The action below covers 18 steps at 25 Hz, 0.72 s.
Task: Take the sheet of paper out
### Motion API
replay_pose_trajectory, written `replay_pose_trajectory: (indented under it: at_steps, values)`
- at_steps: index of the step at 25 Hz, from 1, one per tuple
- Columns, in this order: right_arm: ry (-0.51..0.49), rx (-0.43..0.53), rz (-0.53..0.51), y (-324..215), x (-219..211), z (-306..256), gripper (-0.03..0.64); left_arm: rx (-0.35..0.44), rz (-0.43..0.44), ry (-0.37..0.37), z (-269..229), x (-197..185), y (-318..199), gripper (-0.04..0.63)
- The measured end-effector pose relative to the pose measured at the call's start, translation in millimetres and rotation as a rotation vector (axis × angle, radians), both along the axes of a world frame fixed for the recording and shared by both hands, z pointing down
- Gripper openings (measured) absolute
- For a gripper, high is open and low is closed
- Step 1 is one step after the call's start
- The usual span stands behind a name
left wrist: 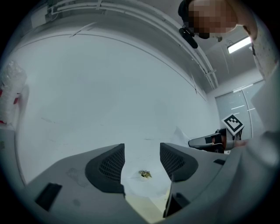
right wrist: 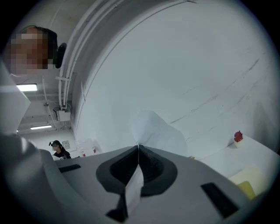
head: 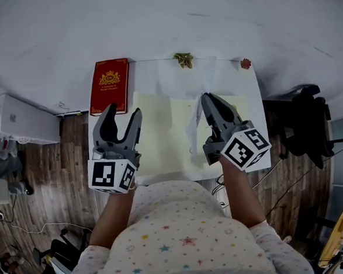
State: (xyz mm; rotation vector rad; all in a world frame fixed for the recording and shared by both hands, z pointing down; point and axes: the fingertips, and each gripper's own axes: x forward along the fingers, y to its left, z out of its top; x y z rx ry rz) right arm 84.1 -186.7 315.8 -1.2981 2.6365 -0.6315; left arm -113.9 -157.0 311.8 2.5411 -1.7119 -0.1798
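A pale yellow folder [head: 158, 137] lies open on the white table [head: 155, 70]. A white sheet of paper [head: 194, 123] stands up from the folder's middle, its upper edge pinched in my right gripper [head: 207, 100], which is shut on it. In the right gripper view the sheet [right wrist: 154, 127] fans out above the closed jaws of the right gripper [right wrist: 138, 151]. My left gripper [head: 119, 121] hovers open over the folder's left edge with nothing in it. In the left gripper view the left gripper [left wrist: 142, 159] frames the folder [left wrist: 144, 209].
A red book [head: 109, 85] lies at the table's far left corner. A small gold-green ornament [head: 183, 59] and a small red item [head: 246, 63] sit along the far edge by the white wall. A dark chair [head: 302, 124] stands to the right, a white box [head: 21, 120] to the left.
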Motion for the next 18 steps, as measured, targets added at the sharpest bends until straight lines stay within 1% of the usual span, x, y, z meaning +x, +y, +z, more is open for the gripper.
replay_pose_trajectory:
  at_steps: [3,7,10,18]
  values:
    - [0.019,0.042,0.032,-0.1,6.0,-8.9,0.003,0.031,0.002,-0.014,-7.5,0.6,1.2,0.207]
    - [0.040,0.084,0.068,0.3,13.8,-16.9,0.003,0.046,0.011,-0.010,-11.5,2.4,0.4,0.168]
    - [0.047,0.100,0.089,0.8,19.2,-21.7,0.003,0.055,0.023,-0.007,-14.0,4.9,0.3,0.125]
    - [0.101,0.152,0.156,4.1,35.0,-31.0,0.003,0.078,0.036,-0.001,-25.3,9.7,1.3,0.094]
